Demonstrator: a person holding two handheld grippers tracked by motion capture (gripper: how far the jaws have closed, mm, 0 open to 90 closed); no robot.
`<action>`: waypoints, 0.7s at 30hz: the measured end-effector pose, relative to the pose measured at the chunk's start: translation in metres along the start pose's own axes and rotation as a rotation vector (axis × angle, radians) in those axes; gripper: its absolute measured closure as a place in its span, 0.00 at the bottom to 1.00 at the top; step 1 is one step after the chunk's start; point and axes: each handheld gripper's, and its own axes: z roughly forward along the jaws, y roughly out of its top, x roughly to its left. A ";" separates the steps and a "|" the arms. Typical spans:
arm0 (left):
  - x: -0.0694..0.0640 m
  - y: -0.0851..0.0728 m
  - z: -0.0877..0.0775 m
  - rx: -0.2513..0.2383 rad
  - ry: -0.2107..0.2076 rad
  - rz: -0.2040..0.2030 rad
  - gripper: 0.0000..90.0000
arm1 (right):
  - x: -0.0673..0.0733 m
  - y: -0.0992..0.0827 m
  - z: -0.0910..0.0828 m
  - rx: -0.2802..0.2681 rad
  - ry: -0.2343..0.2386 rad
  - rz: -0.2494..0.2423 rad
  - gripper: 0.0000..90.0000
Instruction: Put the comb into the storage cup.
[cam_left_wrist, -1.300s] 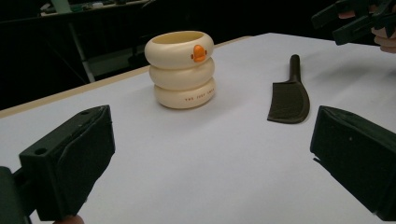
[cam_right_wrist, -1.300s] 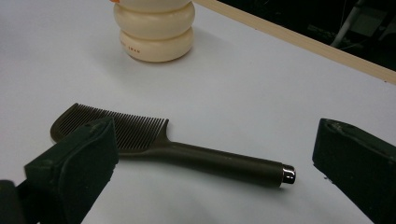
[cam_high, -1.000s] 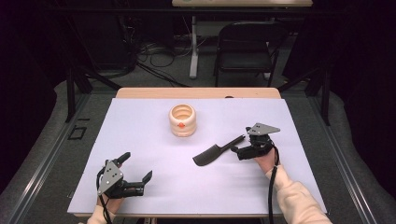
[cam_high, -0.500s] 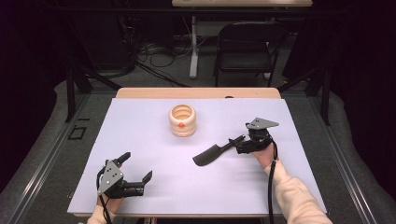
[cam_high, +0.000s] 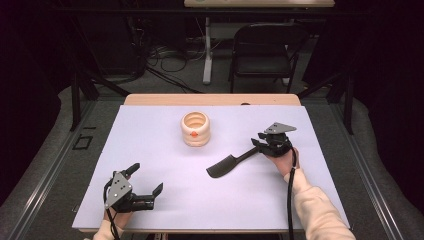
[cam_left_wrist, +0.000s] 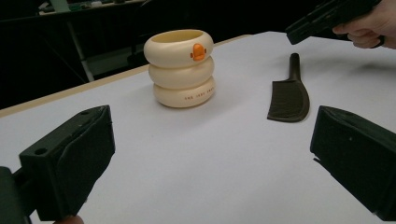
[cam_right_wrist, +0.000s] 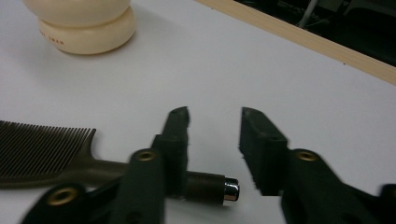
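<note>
room: dark | floor (cam_high: 165, 80): grey, cables (cam_high: 157, 55) | chair (cam_high: 265, 47): black, folding, beyond table (cam_high: 210, 99)

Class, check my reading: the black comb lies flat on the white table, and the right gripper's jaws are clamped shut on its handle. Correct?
Not quite. The comb does lie flat on the table, but the right gripper is open: in the right gripper view the handle's metal-tipped end sits loose between its parted jaws.

The cream ringed cup (cam_left_wrist: 180, 67), ahead of the left claw (cam_left_wrist: 210, 158), carries a line of small dark capitals on its bottom ring, too small to make out. In the right gripper view, the same ring (cam_right_wrist: 84, 35) shows letters that look like "IMAN", cut off. No other text is readable.
</note>
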 end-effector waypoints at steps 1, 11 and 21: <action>0.000 0.000 0.000 0.000 0.000 -0.002 0.00 | 0.000 0.000 0.001 0.007 0.002 -0.008 0.78; 0.000 0.000 0.000 0.000 -0.002 -0.003 0.00 | 0.000 0.000 0.010 0.060 -0.040 -0.044 1.00; 0.000 0.000 0.001 0.000 -0.002 -0.005 0.00 | -0.007 -0.003 0.027 0.152 -0.051 -0.036 1.00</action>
